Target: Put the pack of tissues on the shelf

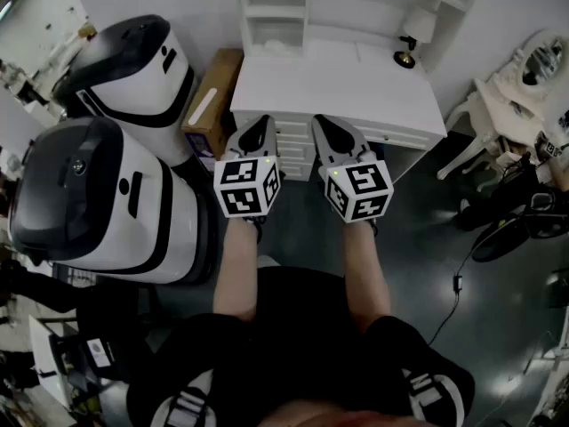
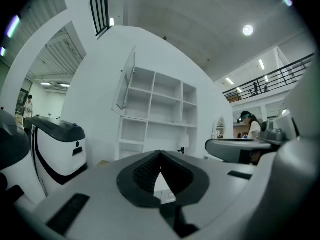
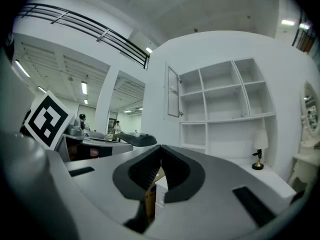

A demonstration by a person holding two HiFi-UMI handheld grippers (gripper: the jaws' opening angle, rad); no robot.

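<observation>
A white shelf unit [image 1: 276,12] stands at the back of a white desk [image 1: 338,92] with drawers, straight ahead of me. A pale lump [image 1: 274,48] lies in its low left compartment, too small to name. No pack of tissues shows plainly in any view. My left gripper [image 1: 260,123] and right gripper [image 1: 325,123] hover side by side over the desk's front edge. In the left gripper view the left gripper [image 2: 160,153] has its tips together and nothing between them. In the right gripper view the right gripper [image 3: 161,147] is likewise shut and empty, and the shelf's [image 3: 225,109] compartments look bare.
A small lamp [image 1: 407,48] stands on the desk's right rear. A cardboard box [image 1: 213,100] leans by the desk's left side. Two big white-and-black machines [image 1: 116,194] fill the left. A white ornate chair [image 1: 524,83] and cables on the dark floor lie to the right.
</observation>
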